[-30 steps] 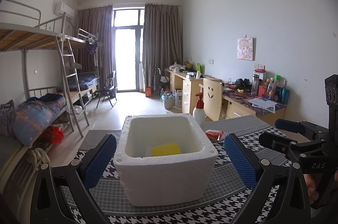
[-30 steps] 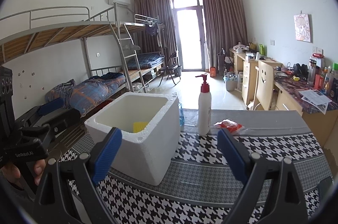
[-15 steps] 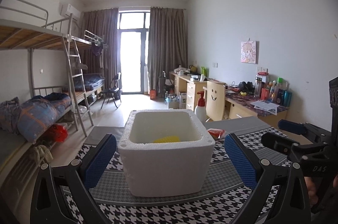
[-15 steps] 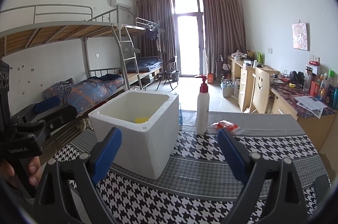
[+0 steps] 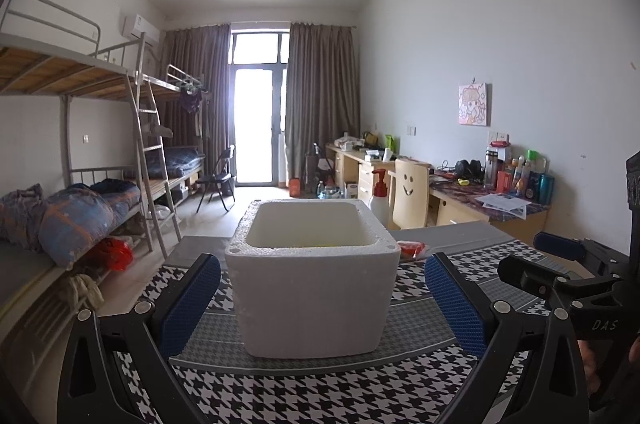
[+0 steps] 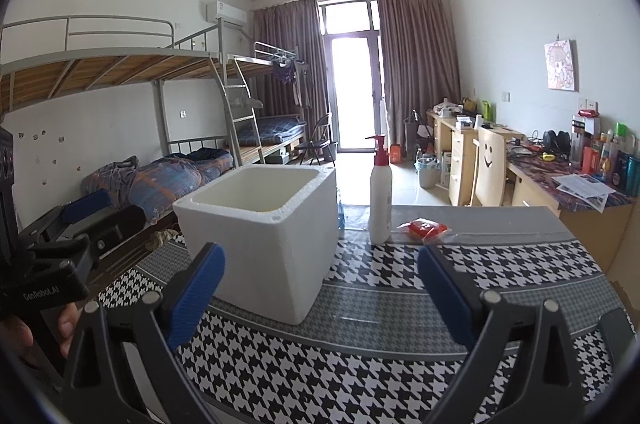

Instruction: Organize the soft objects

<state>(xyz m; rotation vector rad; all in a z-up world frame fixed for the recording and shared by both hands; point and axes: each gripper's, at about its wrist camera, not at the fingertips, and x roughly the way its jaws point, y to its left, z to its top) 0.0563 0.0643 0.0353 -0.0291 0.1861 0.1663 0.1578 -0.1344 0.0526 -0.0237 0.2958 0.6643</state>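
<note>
Left wrist view: a white foam box (image 5: 314,280) stands on the houndstooth-covered worktop (image 5: 452,264), centred ahead of the left gripper (image 5: 320,298), whose blue-padded fingers (image 5: 188,300) stand wide apart, clear of the box on both sides and holding nothing. Only a thin sliver of a yellow soft object (image 5: 320,245) shows just over the near rim inside the box; the rest of the inside is hidden by the wall. Behind the box to the right stands a white pump bottle with a red top (image 5: 379,198), and just beside the box's right rear corner lies a small red packet in clear wrap (image 5: 412,248). The right gripper (image 5: 560,264) sits at the right edge, over the worktop. Right wrist view: the right gripper (image 6: 320,284) has its jaws opening, already wide, with nothing between them; the foam box (image 6: 264,236) lies ahead to the left, the pump bottle (image 6: 380,192) and red packet (image 6: 426,228) farther back. At the far left a hand (image 6: 24,332) grips the left gripper's handle. Bunk beds (image 6: 160,160) line the left wall, desks (image 6: 532,184) the right.
</note>
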